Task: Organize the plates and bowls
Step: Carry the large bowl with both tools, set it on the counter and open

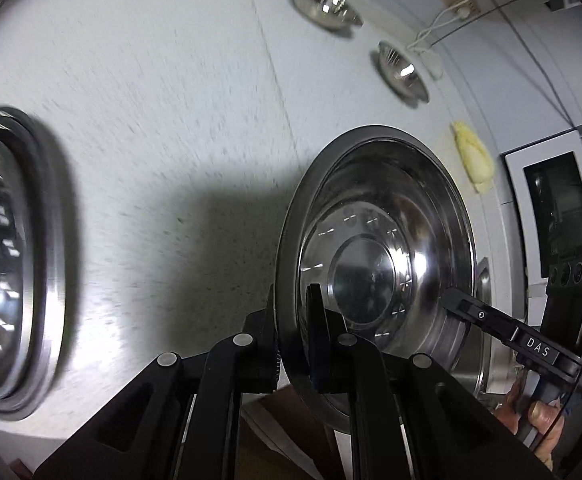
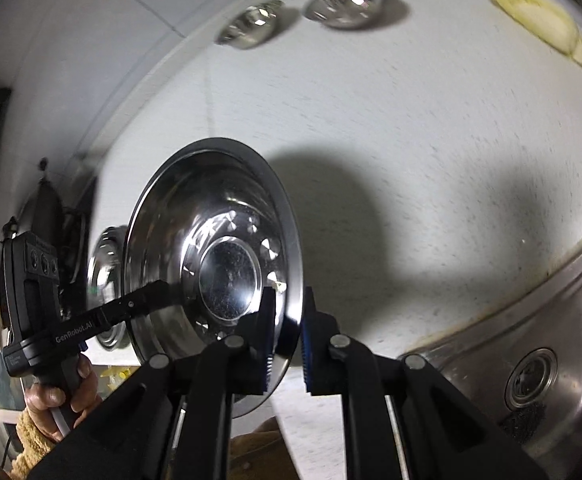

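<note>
Both hand-held grippers, left [image 1: 291, 332] and right [image 2: 287, 332], pinch opposite rims of one steel plate [image 1: 375, 264], sharing its weight to carry it level above the desk [image 1: 163, 100]. Left of them waits a plate stack [image 1: 7, 260]; farthest ahead, two small bowls [image 1: 327, 4].

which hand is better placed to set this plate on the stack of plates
Left, probably. Both grippers clamp the steel plate by opposite rim edges, but the plate stack lies just beyond the left gripper. The right gripper sits on the sink side.
</note>
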`<state>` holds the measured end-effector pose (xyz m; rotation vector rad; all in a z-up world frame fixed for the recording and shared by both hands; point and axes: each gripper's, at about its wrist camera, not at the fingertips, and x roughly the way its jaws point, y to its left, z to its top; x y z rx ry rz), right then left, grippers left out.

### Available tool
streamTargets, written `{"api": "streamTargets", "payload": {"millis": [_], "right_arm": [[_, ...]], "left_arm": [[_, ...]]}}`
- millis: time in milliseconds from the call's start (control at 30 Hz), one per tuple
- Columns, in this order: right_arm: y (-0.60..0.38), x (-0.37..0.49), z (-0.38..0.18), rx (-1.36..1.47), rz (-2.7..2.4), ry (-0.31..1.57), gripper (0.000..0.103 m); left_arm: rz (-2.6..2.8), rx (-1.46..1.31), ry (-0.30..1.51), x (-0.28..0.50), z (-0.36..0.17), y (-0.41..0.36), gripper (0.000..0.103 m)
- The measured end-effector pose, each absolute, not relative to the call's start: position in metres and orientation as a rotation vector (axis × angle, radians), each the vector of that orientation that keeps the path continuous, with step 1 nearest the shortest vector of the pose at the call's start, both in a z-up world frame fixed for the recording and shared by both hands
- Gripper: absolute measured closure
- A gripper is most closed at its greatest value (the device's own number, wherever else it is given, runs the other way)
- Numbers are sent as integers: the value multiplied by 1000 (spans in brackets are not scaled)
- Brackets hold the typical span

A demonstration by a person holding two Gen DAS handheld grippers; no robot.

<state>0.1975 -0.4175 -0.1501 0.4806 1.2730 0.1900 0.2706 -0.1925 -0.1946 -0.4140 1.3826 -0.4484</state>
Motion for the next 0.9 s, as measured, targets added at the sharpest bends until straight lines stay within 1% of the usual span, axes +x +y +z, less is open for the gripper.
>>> {"api": "streamTargets", "payload": {"millis": [200,567,600,667,767,833,900], "right_arm": [[-426,200,-170,491,178,1298,93],[-427,205,-175,490,201,1305,92],[-427,205,-175,494,205,1301,89],[-429,203,-173,489,199,1293,89],[-430,203,-171,483,192,1285,89],[-431,204,-171,489,183,1291,89],[-434,204,-168,494,177,1283,89]], "left_arm": [[-442,-400,1407,265,-212,-210,95],[-437,-387,1391,276,-212,-224,95],[-436,-384,1387,277,-212,-224,94],[-439,-386,1379,275,-210,-218,91],[-449,-388,1360,276,-206,-212,82],[-450,-386,1345,276,-202,-208,67],[-444,-385,1328,277,-198,-203,57]]}}
